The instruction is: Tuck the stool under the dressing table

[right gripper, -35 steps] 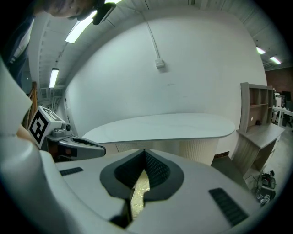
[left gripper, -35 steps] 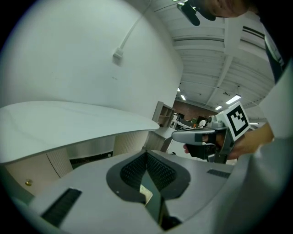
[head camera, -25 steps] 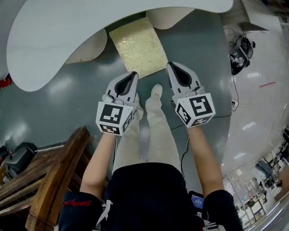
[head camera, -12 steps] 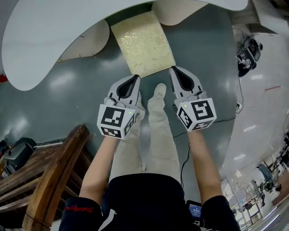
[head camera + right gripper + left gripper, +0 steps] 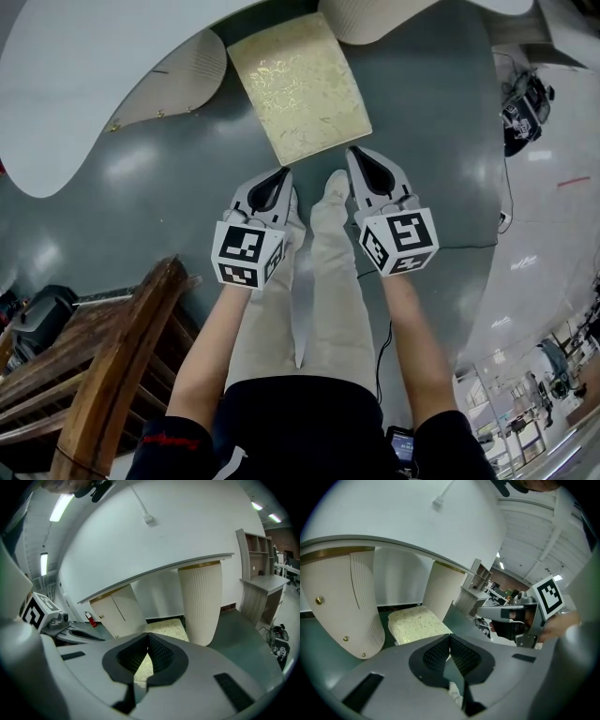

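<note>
Probably about half done: stool [image 5: 298,86] between the ribbed pedestals [image 5: 176,82], only its far end beneath the tabletop [image 5: 84,80], left hand-held gripper [image 5: 279,178] and right hand-held gripper [image 5: 358,159] both closed, empty, just short of its near edge, more pushing in left to do.

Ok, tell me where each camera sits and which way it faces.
Head view: on the person's head, facing steeply down at the stool and dressing table; shows both forearms, trousers, left gripper, right gripper.
Left gripper view: on the left gripper, facing along its shut jaws toward the stool; right gripper shows at right.
Right gripper view: on the right gripper, along its shut jaws toward the stool; left gripper shows at left.
Shared: all see the stool.
</note>
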### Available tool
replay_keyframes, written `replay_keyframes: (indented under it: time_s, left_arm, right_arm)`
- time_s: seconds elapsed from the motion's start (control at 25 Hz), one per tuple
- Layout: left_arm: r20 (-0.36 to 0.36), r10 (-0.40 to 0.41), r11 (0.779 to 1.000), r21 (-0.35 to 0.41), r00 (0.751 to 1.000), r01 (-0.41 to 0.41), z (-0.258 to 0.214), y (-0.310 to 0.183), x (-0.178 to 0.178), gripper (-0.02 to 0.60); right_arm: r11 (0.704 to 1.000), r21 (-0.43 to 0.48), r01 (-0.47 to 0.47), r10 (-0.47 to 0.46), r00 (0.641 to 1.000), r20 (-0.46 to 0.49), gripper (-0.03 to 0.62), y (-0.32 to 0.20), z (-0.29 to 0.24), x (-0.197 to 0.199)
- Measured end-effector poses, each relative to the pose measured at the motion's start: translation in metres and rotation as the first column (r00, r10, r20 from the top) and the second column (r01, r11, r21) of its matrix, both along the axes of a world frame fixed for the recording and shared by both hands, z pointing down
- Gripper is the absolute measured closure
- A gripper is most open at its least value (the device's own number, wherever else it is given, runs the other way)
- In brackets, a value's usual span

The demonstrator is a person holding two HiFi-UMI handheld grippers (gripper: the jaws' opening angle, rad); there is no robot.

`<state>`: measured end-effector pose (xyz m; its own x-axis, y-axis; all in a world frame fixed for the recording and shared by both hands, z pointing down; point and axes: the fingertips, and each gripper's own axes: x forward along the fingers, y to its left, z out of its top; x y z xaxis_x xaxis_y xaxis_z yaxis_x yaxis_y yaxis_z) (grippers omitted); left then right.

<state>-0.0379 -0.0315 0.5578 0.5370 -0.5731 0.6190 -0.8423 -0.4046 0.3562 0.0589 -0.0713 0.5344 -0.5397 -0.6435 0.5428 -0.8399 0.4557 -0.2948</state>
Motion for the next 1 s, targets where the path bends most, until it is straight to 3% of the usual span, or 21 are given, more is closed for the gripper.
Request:
replay_keyframes:
  time_s: [0.52, 0.68, 1.0]
  left_arm:
    - [-0.015, 0.014, 0.994, -0.11, 1.0, -0.015, 0.066, 0.015, 0.008, 0.565]
    - [0.017, 0.008, 0.994, -0.111, 1.0, -0.006, 0.086, 0.011, 0.006, 0.565]
    - [0.026, 0.012, 0.983, -0.183, 1.0, -0.007, 0.129, 0.023, 0.004, 0.565]
  right_arm:
    - [0.997, -0.07, 0.018, -0.019, 1.0, -0.016, 0.583, 0.01, 0.067, -0.007]
    - [0.996, -0.09, 0.016, -0.018, 1.0, -0.017, 0.583, 0.011, 0.09, -0.01]
    - [0.99, -0.132, 0.053, -0.059, 0.997, -0.042, 0.583, 0.016, 0.126, -0.013]
